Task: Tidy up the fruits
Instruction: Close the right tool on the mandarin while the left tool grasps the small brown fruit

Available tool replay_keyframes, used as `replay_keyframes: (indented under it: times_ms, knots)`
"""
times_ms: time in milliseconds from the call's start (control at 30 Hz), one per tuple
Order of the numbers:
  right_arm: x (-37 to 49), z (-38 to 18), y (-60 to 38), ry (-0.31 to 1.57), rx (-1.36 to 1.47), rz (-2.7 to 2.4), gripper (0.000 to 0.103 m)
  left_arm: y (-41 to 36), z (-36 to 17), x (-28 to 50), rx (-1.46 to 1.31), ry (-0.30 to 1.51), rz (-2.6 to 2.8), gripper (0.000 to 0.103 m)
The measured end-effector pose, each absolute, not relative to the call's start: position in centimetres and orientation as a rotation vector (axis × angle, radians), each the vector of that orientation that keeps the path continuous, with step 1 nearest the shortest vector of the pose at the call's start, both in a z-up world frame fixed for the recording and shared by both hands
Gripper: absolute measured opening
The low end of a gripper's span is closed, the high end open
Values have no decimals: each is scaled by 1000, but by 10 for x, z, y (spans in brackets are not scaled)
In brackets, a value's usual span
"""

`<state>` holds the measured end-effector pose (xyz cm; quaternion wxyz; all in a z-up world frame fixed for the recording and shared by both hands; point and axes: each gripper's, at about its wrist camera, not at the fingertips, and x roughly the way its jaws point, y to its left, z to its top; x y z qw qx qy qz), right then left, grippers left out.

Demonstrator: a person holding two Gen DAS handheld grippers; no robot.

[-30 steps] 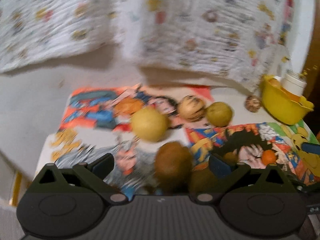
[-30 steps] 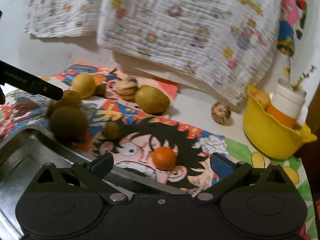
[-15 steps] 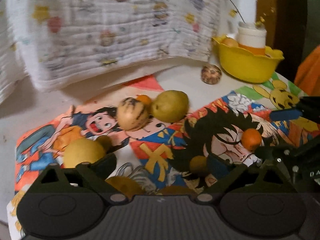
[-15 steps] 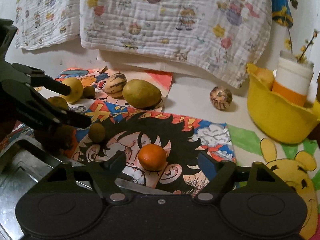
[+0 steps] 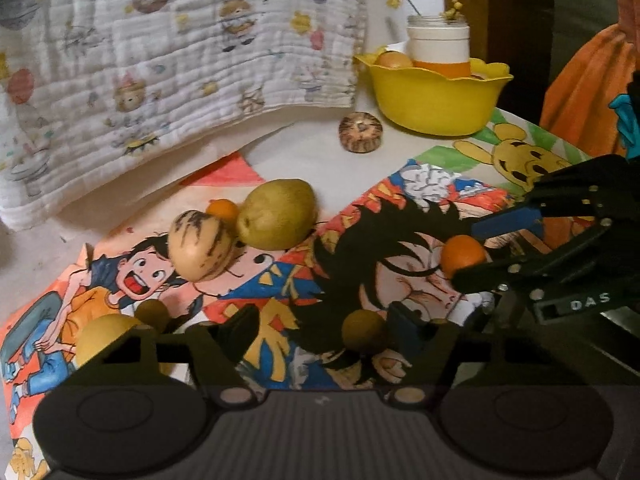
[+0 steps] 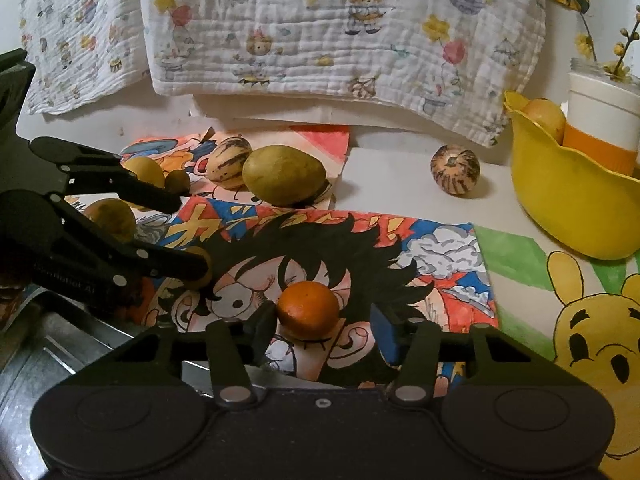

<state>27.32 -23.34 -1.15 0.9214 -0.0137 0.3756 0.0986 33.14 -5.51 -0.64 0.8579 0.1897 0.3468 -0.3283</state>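
A small orange [image 6: 308, 310] lies on the cartoon mat [image 6: 400, 248]. My right gripper [image 6: 324, 330] straddles it with jaws closing; a gap shows on the orange's right side. From the left wrist view this right gripper [image 5: 466, 254] brackets the same orange [image 5: 462, 256]. My left gripper [image 5: 322, 326] is closing around a small brown round fruit [image 5: 362, 334] that sits near the right finger, with space on its left. In the right wrist view the left gripper [image 6: 190, 236] half hides that fruit [image 6: 202, 270].
A green-yellow fruit [image 5: 278, 214], a striped melon [image 5: 200, 246] and a second small orange [image 5: 223, 210] cluster mid-mat. Another striped fruit [image 5: 360, 134] lies near a yellow bowl [image 5: 436, 100] holding a jar. A metal tray [image 6: 40, 360] sits front left. A printed cloth [image 6: 320, 40] hangs behind.
Both pairs of jaws have narrowed. The left gripper swung right, away from the big brown fruit, and now frames the small brown one. The right gripper came in around the orange.
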Motion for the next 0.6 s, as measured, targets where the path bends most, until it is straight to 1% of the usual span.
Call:
replay_keyframes:
  times_ms: [267, 333, 500, 600]
  knots:
    - [276, -14, -230, 776, -23, 230, 39, -61, -8, 329, 378, 776, -741, 53]
    - [276, -15, -230, 779, -21, 236, 37, -63, -10, 331, 381, 792, -741, 40]
    - [277, -15, -230, 778, -20, 236, 36, -62, -16, 336, 363, 827, -721, 31]
    - [278, -15, -230, 778, -20, 237, 36, -60, -14, 341, 327, 832, -716, 30]
